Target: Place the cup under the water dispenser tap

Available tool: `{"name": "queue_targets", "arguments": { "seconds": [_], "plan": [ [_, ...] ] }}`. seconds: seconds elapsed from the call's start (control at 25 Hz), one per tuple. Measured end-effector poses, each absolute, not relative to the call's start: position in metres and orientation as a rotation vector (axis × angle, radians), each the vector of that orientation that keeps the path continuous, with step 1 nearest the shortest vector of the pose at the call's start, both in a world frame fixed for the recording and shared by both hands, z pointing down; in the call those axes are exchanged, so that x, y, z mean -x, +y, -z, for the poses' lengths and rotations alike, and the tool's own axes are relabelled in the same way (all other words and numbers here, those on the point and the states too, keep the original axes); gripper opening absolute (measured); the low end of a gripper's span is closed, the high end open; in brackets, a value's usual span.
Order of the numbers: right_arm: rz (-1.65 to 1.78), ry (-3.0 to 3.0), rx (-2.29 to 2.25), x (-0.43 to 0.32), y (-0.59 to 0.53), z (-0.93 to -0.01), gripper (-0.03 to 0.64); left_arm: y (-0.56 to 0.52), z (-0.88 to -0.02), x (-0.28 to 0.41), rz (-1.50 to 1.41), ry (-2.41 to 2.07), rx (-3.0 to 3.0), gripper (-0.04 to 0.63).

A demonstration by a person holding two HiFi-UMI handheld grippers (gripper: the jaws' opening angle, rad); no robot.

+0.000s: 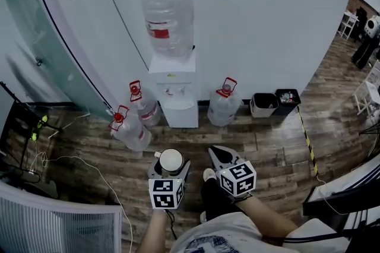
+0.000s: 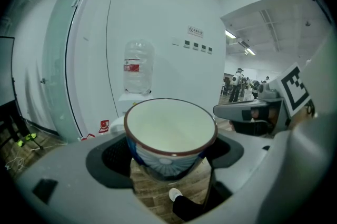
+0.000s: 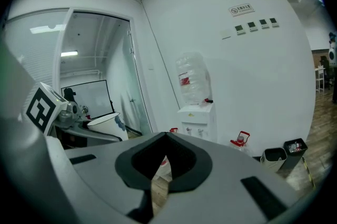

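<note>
Cup (image 2: 171,136) over apparently wooden floor (image 1: 279,151), white wall (image 1: 249,38)

my head cam looking steeply down, gripper cams low, each facing along its own jaws, all three sharing the water dispenser (image 1: 173,91) well ahead

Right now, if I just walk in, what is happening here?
A person faces a water dispenser, with a tool in each hand. The left tool holds a cup, white inside with a blue pattern outside, upright between its jaws. The right tool carries nothing and its jaws are together. The cup is not yet under the tap; the dispenser stands some way ahead of both tools.
</note>
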State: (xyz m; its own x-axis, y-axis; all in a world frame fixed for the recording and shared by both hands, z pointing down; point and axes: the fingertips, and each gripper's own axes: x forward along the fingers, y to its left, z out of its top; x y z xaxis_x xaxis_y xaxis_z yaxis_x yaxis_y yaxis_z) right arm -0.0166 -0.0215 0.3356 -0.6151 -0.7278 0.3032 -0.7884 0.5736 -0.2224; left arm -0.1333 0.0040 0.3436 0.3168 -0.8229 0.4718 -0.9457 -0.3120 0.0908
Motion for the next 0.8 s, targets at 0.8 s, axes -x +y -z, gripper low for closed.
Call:
{"name": "queue_targets", "arguments": {
  "seconds": [0.8],
  "plan": [
    [-0.558, -2.541, -1.261, 0.031, -0.281, -0.465, 0.02, -0.254, -0.493, 0.143, -0.608, -1.548, -2.165, 0.434]
  ]
}}
